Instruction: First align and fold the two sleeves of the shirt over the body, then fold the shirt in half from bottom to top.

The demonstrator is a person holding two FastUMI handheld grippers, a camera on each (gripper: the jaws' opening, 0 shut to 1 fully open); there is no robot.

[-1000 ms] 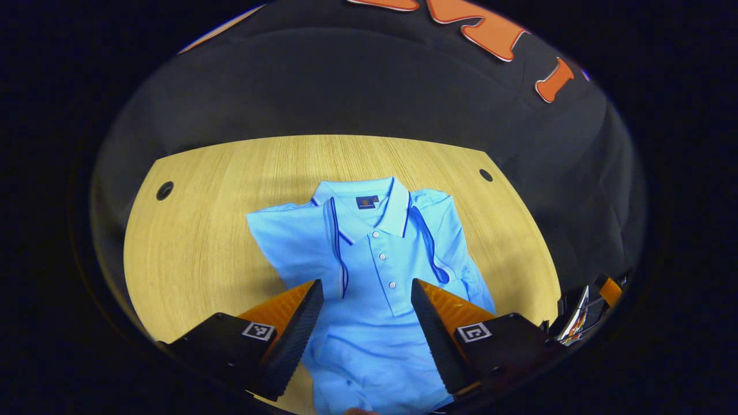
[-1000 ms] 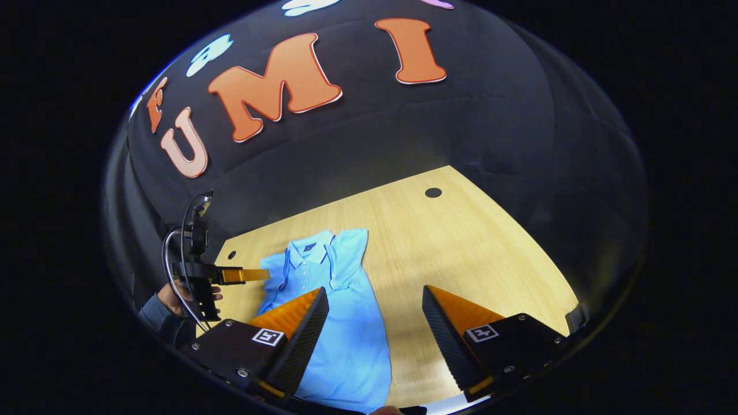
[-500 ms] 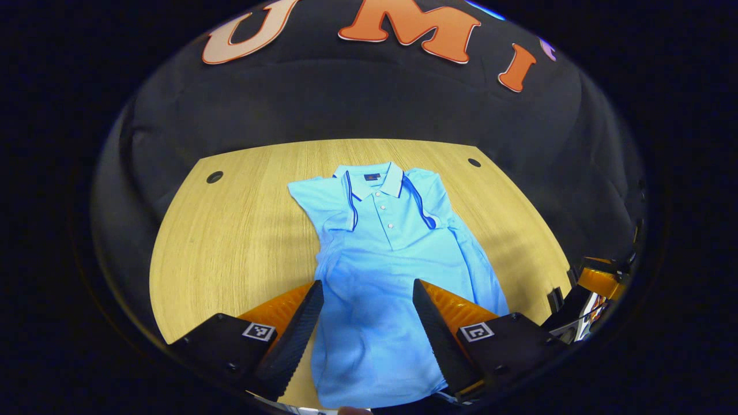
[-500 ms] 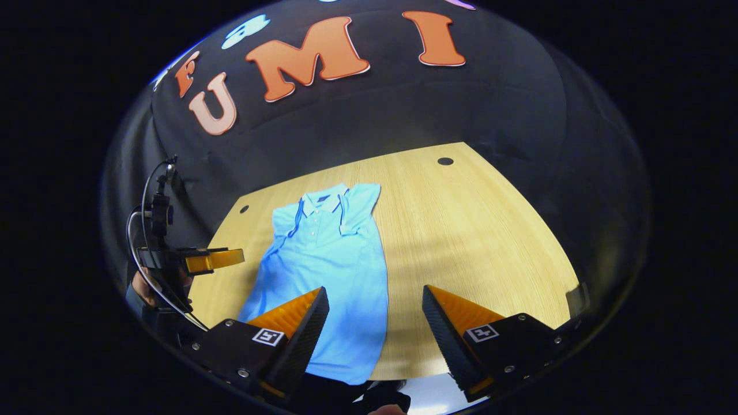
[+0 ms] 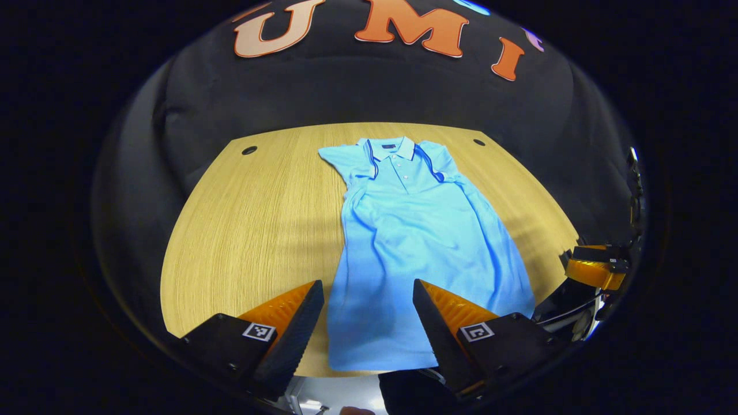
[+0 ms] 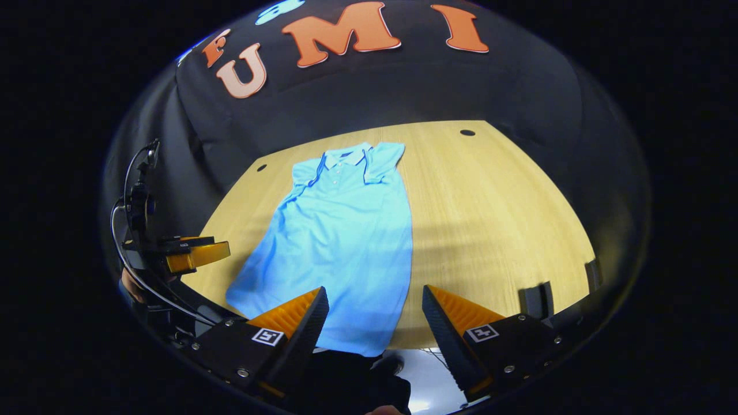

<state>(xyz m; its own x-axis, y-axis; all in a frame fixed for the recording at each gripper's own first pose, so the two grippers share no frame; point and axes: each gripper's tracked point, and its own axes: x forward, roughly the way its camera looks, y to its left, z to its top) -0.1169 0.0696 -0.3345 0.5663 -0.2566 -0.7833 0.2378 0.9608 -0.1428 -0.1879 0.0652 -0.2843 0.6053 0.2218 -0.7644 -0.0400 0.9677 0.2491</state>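
I have drawn both of my grippers back toward the near edge of the light wooden counter (image 5: 242, 230) over the last second, so the sky-blue short-sleeved polo shirt (image 5: 415, 242) with its dark-trimmed collar now shows from collar to hem where before I saw mostly its chest. It lies flat, face up, collar toward the far edge and hem at the near edge, with both sleeves turned in over the body. I judge the sleeve step done and the bottom-to-top fold next, which calls for taking the two hem corners. My left gripper (image 5: 366, 314) hangs above the hem, jaws spread and holding nothing; my right gripper (image 6: 375, 320) sits off the hem's right corner, jaws likewise spread and empty. No container is on the counter.
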